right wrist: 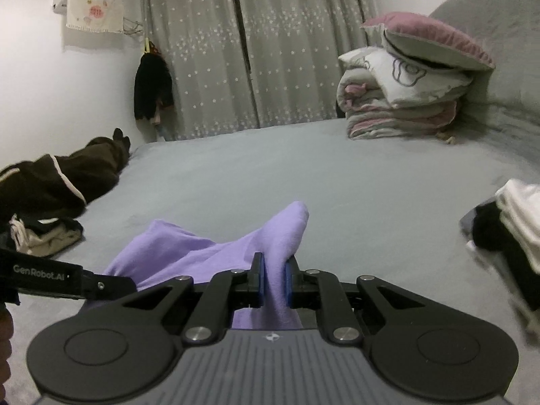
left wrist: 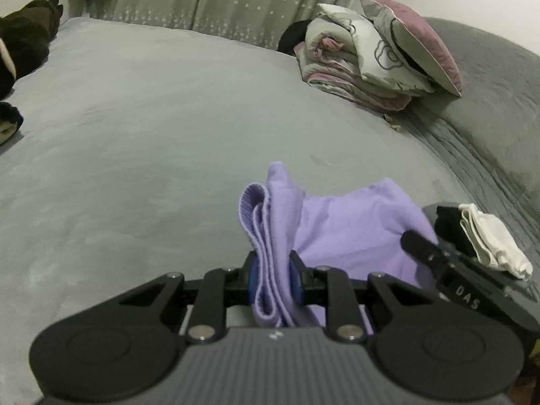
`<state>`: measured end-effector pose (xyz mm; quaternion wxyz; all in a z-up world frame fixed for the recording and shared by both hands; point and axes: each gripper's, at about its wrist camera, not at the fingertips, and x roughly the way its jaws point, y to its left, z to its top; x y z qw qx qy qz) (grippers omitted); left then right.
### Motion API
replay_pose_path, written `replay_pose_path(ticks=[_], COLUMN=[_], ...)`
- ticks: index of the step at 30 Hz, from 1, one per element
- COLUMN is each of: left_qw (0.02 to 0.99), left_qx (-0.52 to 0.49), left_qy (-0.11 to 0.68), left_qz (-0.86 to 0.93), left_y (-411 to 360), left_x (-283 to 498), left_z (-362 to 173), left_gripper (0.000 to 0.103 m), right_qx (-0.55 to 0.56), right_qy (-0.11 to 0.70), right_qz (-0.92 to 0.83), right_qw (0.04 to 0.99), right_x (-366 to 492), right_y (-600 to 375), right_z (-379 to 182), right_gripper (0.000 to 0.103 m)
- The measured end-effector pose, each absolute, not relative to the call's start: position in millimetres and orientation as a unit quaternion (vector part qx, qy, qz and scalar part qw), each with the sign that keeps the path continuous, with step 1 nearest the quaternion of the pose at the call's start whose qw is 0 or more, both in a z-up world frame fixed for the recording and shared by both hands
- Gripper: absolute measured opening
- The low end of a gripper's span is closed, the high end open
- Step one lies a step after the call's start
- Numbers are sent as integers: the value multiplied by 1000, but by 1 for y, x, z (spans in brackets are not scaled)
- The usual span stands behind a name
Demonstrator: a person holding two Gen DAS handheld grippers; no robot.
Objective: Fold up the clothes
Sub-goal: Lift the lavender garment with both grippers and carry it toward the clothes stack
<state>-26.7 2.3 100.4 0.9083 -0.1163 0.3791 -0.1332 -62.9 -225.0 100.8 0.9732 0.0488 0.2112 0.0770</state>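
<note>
A lilac garment [left wrist: 341, 226] hangs between both grippers above the grey bed [left wrist: 152, 141]. My left gripper [left wrist: 274, 281] is shut on its ribbed hem, which bunches between the blue pads. My right gripper [right wrist: 274, 280] is shut on another fold of the same lilac garment [right wrist: 189, 253], and the cloth sags between the two holds. The right gripper's body [left wrist: 438, 256] shows at the right of the left wrist view. In the right wrist view the left gripper's body [right wrist: 50, 278] reaches in from the left edge.
A stack of folded white and black clothes [left wrist: 486, 239] lies at the right, seen again [right wrist: 509, 236]. Dark brown clothes [right wrist: 60, 182] lie at the bed's left. Folded bedding with pillows [right wrist: 405, 94] is piled by the headboard. Curtains [right wrist: 253, 50] hang behind the bed.
</note>
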Motion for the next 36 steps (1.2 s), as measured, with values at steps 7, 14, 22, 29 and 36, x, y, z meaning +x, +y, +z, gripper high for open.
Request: replay_pose_path(ticks=[7, 14, 22, 29, 36], left_qw=[914, 916, 918, 913, 912], left_qx=[-96, -89, -61, -51, -64], left_qy=[368, 362, 352, 354, 350], left_qz=[-139, -149, -172, -195, -205], left_y=[-23, -45, -94, -134, -164], left_x=[-24, -27, -36, -40, -35], left_z=[106, 112, 120, 124, 133], left_gripper=[18, 18, 18, 18, 18], right_qx=[42, 32, 28, 28, 24], right_qy=[203, 194, 184, 182, 177], right_qz=[65, 56, 37, 27, 26], right_qw=[976, 979, 982, 982, 984], right_x=[-66, -77, -90, -101, -101], right_y=[-240, -259, -299, -335, -365], right_z=[107, 115, 122, 122, 133], right_gripper=[12, 12, 12, 12, 12])
